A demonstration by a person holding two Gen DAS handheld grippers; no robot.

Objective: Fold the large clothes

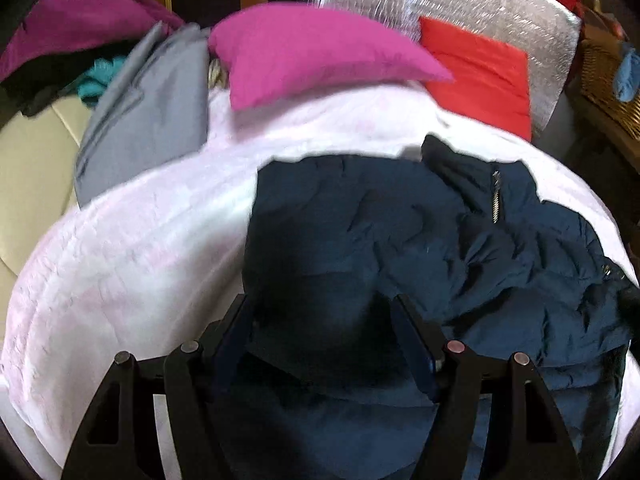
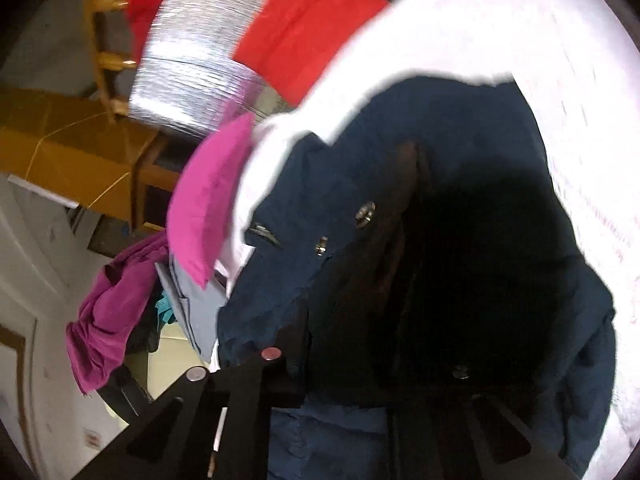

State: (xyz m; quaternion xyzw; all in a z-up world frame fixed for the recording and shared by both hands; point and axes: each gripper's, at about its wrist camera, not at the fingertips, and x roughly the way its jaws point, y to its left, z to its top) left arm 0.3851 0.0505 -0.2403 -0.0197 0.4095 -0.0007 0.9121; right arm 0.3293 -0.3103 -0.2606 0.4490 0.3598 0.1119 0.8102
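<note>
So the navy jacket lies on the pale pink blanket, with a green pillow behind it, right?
Not quite: the pillow is magenta, not green, as the left wrist view shows. The navy jacket does lie on the pale pink blanket, with that pillow behind it.

Jacket [image 1: 420, 248] on blanket [image 1: 132, 264], pillow [image 1: 312, 52] behind it.

Left gripper [image 1: 322, 308]: fingers [image 1: 414, 344] spread wide apart, pointing forward and downward, tips low over dark fabric, nothing clamped between them. Right gripper [image 2: 384, 360]: tilted, rolled to one side, buried in dark cloth; only one finger [image 2: 296, 344] visible, the other lost in shadow. Jaw spacing not discernible.
</note>
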